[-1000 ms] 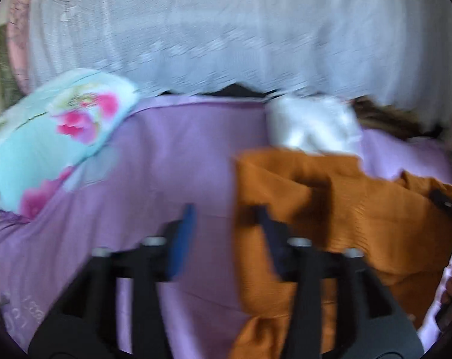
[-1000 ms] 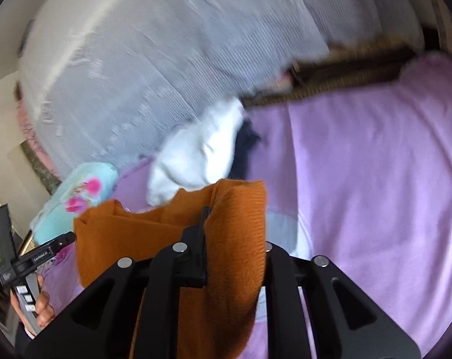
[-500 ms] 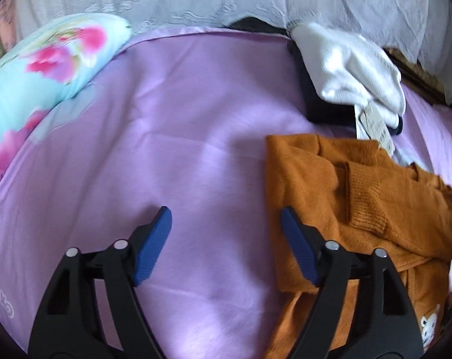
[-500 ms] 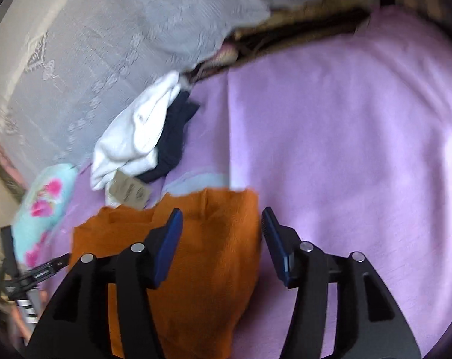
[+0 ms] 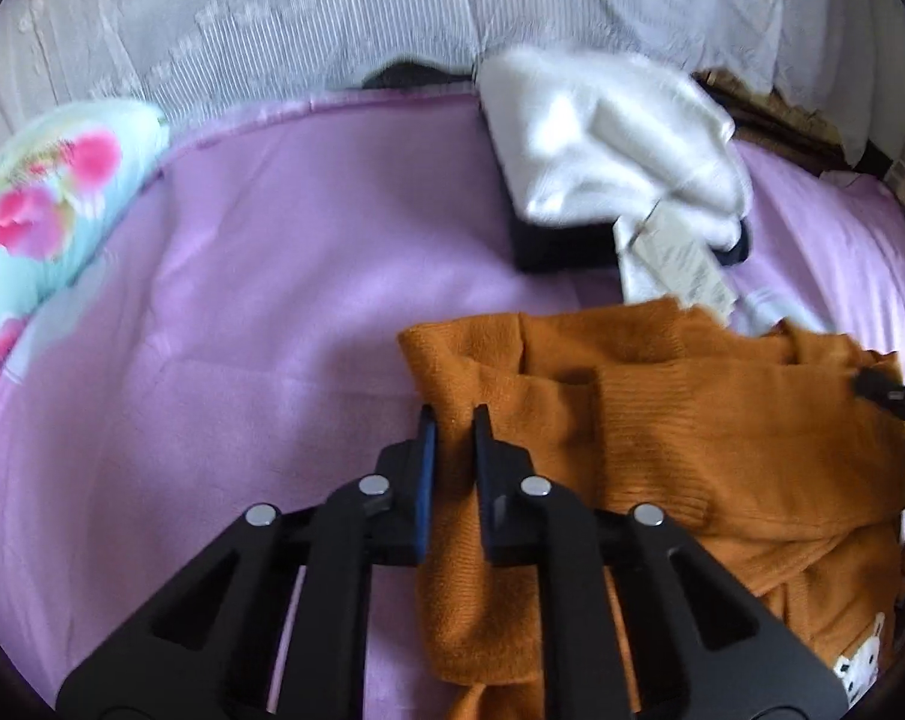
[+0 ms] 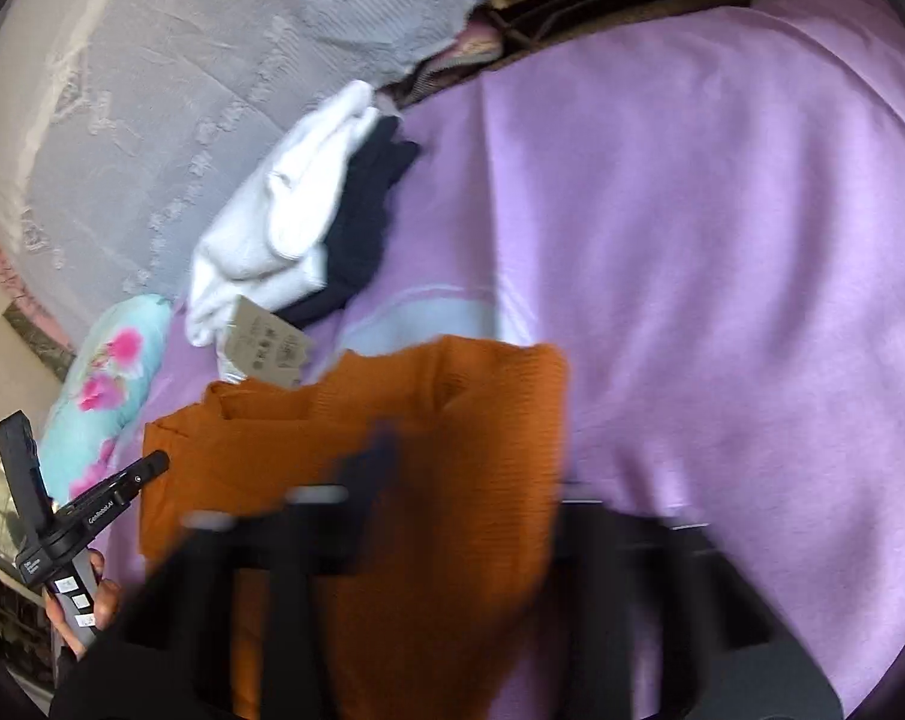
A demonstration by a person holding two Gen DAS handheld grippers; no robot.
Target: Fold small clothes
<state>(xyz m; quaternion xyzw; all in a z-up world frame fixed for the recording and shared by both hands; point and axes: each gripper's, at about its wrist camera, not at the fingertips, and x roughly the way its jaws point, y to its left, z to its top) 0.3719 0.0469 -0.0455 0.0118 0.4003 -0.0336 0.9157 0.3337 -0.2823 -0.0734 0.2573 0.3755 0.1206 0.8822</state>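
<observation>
Left gripper [image 5: 450, 420] jaws nearly closed, pinching; right gripper [image 6: 452, 480] too blurred to judge.

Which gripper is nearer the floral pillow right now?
Left. The left gripper pinches the orange sweater's left edge, on the side toward the floral pillow. The right gripper works the sweater's far side, farther from the pillow.
</observation>
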